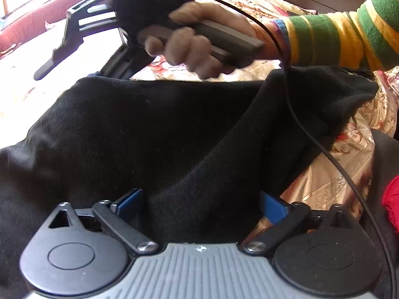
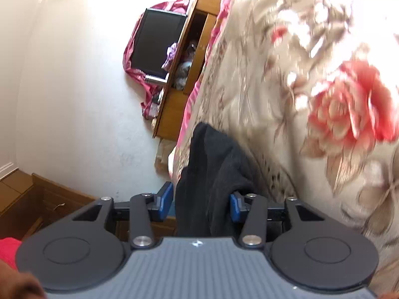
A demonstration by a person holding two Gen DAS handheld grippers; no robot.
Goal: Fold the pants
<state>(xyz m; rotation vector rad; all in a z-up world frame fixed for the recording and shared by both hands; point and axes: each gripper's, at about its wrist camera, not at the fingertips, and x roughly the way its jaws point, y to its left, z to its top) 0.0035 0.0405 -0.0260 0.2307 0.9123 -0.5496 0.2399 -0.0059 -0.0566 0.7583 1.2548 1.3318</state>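
The black pants (image 1: pixel 149 129) are spread over a floral bedspread (image 1: pixel 331 182) and fill most of the left wrist view. My left gripper (image 1: pixel 202 204) has black cloth bunched between its blue pads (image 1: pixel 129 201); the jaws stand fairly wide around it. My right gripper (image 2: pixel 202 201) has a fold of the black pants (image 2: pixel 212 169) hanging between its blue pads (image 2: pixel 165 196). The right gripper also shows in the left wrist view (image 1: pixel 117 64), held by a hand at the pants' far edge.
A floral bedspread (image 2: pixel 311 87) covers the bed. A wooden cabinet (image 2: pixel 189 62) with a dark screen (image 2: pixel 157 42) stands by the white wall. A black cable (image 1: pixel 309 134) crosses the pants. Something red (image 1: pixel 391 204) lies at the right edge.
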